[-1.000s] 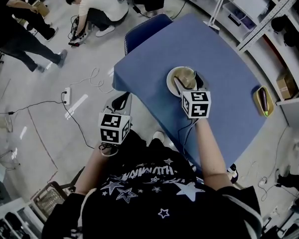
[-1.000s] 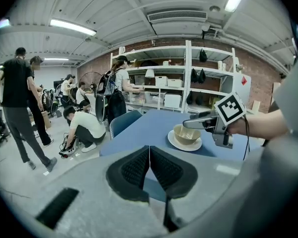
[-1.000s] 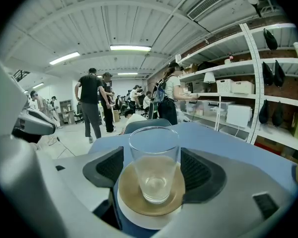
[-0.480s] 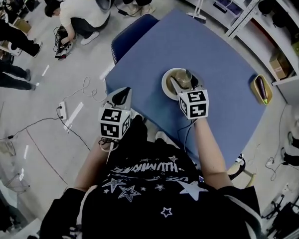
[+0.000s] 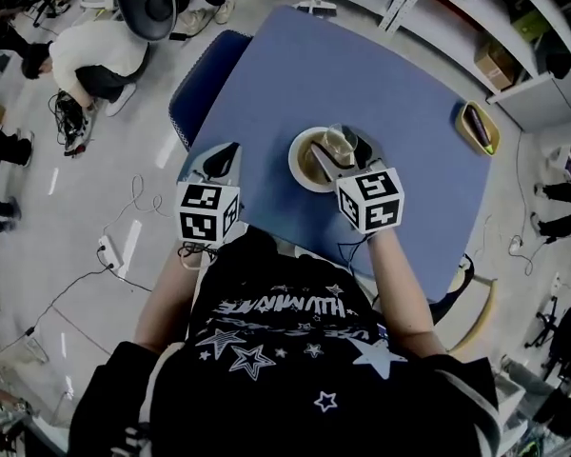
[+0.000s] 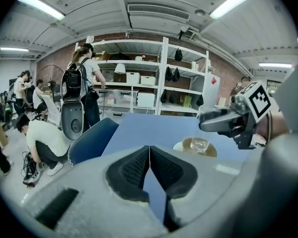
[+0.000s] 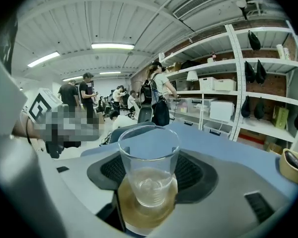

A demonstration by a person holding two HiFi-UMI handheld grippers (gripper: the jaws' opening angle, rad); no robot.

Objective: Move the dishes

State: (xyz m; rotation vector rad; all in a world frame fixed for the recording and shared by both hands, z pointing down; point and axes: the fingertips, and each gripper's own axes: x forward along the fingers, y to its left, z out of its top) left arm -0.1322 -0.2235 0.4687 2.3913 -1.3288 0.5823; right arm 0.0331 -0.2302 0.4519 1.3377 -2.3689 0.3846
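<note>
I'm working over the blue table (image 5: 381, 93), which is bare except for a small yellow dish (image 5: 478, 127) at the far right corner and the plate (image 5: 300, 163) near my edge. The glass (image 7: 149, 167) stands upright on the plate, with only a trace of liquid in the bottom.

My right gripper (image 5: 347, 150) has its jaws on either side of the glass, and the pads look pressed to its wall, so I read it as closed on the glass. My left gripper (image 6: 149, 162) is closed on nothing and hangs just off the table's left edge, well clear of the plate.

- **Plate:** Nothing holds it. If I drag rather than lift, it could skid toward the near edge.
- **Glass:** The wall is smooth and tapers downward, so a loose grip may let it slide or tilt as it rises. Too hard a squeeze could crack it.
- **Residue:** It could spill if the glass tips.
</note>
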